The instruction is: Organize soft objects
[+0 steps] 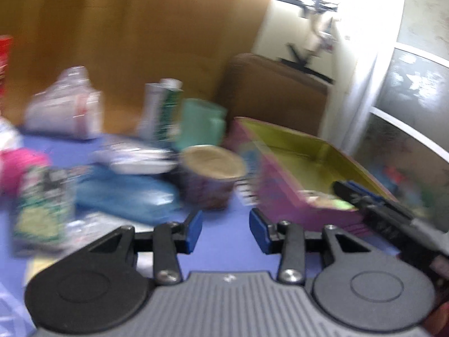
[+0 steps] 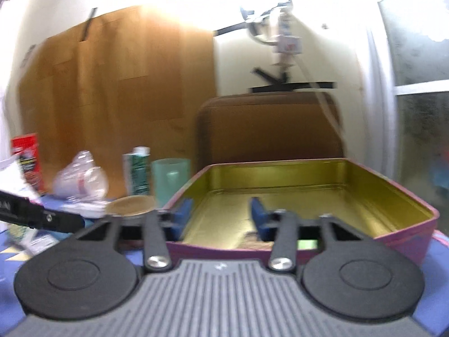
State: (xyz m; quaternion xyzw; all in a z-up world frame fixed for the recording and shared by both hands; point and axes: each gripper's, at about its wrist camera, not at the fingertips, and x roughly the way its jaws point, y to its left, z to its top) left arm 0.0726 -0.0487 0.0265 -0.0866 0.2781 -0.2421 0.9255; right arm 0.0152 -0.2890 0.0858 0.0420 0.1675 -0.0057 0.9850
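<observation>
We are hovering the right gripper (image 2: 219, 216), narrow and empty, over the pink tin (image 2: 404, 238); our left gripper (image 1: 226, 231), likewise empty, is facing the blue soft pack (image 1: 126, 196), likely next.

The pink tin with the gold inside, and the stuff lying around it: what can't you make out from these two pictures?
- Tin, right wrist view: the contents at its near wall are covered by the right claw; only a green scrap shows.
- Left wrist view: motion blur smears the blue bag, the round cup and every printed label.
- Right wrist view: the left claw enters at the left edge, its tips hidden behind the right claw's frame.
</observation>
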